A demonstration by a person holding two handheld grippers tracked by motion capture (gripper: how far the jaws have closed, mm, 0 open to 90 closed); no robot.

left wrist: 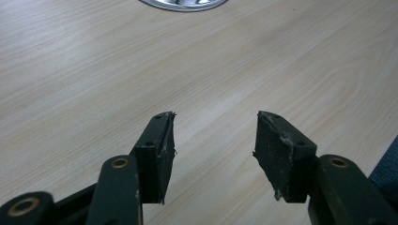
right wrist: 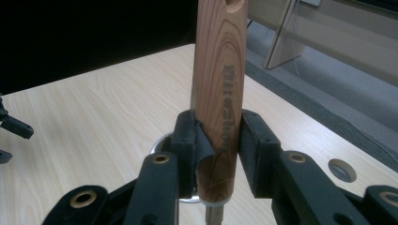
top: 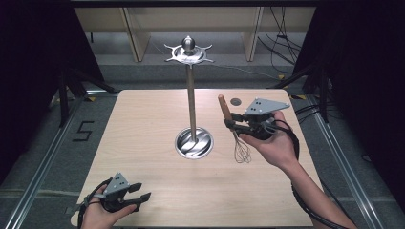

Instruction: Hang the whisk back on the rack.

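A whisk with a wooden handle (top: 223, 106) and wire head (top: 242, 151) hangs upright right of the table's middle, wires down, just above the tabletop. My right gripper (top: 232, 123) is shut on the handle (right wrist: 220, 93); in the right gripper view both pads press its sides. A metal stand rises at the table's centre: round base (top: 194, 142), thin pole (top: 191, 102), and a hooked crown (top: 189, 51) on top. My left gripper (top: 142, 192) rests near the table's front left corner, jaws open with only bare wood between them (left wrist: 213, 145).
The light wooden table (top: 143, 143) has a small dark grommet hole (top: 235, 101) near its far right. Black cables trail from both grippers. Shelving and floor rails lie beyond the table edges.
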